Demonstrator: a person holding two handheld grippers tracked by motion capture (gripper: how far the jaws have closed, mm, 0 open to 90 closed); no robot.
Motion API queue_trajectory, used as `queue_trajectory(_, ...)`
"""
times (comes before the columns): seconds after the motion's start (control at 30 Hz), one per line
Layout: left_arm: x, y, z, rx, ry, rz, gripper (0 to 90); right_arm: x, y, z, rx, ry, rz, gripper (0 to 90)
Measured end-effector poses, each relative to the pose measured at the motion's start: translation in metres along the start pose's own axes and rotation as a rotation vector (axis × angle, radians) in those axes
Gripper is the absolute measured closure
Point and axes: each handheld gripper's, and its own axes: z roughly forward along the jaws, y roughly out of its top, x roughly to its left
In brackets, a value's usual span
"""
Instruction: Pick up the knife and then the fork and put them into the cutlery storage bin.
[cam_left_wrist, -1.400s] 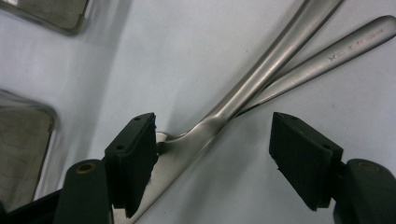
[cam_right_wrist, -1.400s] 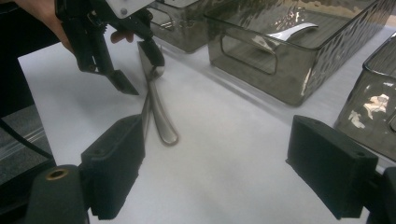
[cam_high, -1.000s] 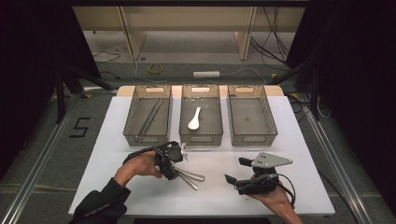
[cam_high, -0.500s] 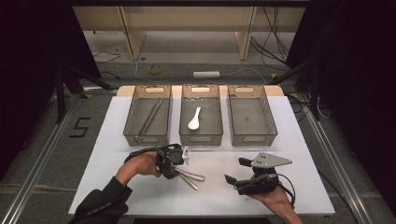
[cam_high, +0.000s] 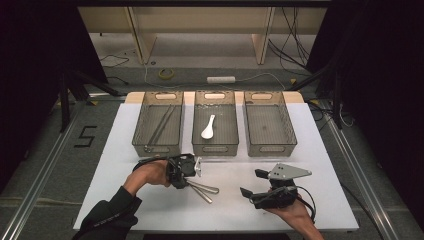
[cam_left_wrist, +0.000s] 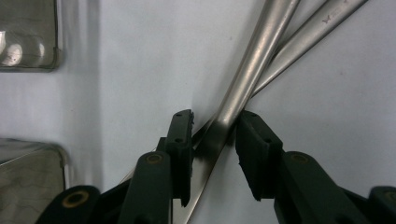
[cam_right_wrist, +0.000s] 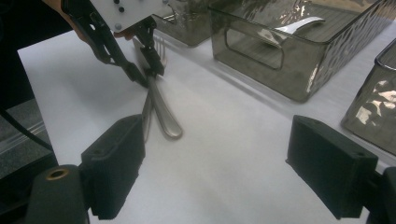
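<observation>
Closing in since the earlier frame, the left gripper (cam_left_wrist: 214, 140) now has its jaws pinching the upper of two crossed metal utensils (cam_left_wrist: 243, 79) lying on the white table (cam_high: 150, 200), just near of the left bin (cam_high: 157, 125). At the near right, the right gripper (cam_right_wrist: 212, 163) hovers with jaws spread wide, gripping nothing.

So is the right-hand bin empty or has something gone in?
Empty, as far as the high view shows: the right bin has a bare floor, while the middle bin holds a white spoon.
</observation>
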Motion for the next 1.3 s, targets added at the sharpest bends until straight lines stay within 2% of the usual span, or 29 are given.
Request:
queue_trajectory(0.17, 0.001, -0.002, -0.001, -0.010, -0.016, -0.012, 72.0, 0.000, 0.000, 0.000, 0.001, 0.001, 0.000, 20.0)
queue_trajectory(0.27, 0.002, -0.002, -0.002, -0.004, -0.028, -0.004, 75.7, 0.000, 0.000, 0.000, 0.001, 0.002, -0.001, 19.9)
queue_trajectory(0.5, 0.002, -0.003, -0.002, -0.015, -0.036, -0.017, 78.5, 0.000, 0.000, 0.000, 0.002, 0.000, -0.001, 20.0)
queue_trajectory(0.8, 0.005, -0.005, -0.003, -0.031, -0.038, -0.061, 81.9, 0.000, 0.000, 0.000, -0.002, 0.003, -0.001, 20.0)
queue_trajectory(1.1, 0.008, -0.005, -0.004, -0.035, -0.066, -0.162, 82.6, 0.000, 0.000, -0.001, -0.004, 0.007, 0.001, 20.0)
queue_trajectory(1.3, 0.012, -0.004, -0.015, -0.074, -0.100, -0.245, 82.8, 0.001, 0.001, -0.001, -0.002, 0.009, 0.001, 20.0)
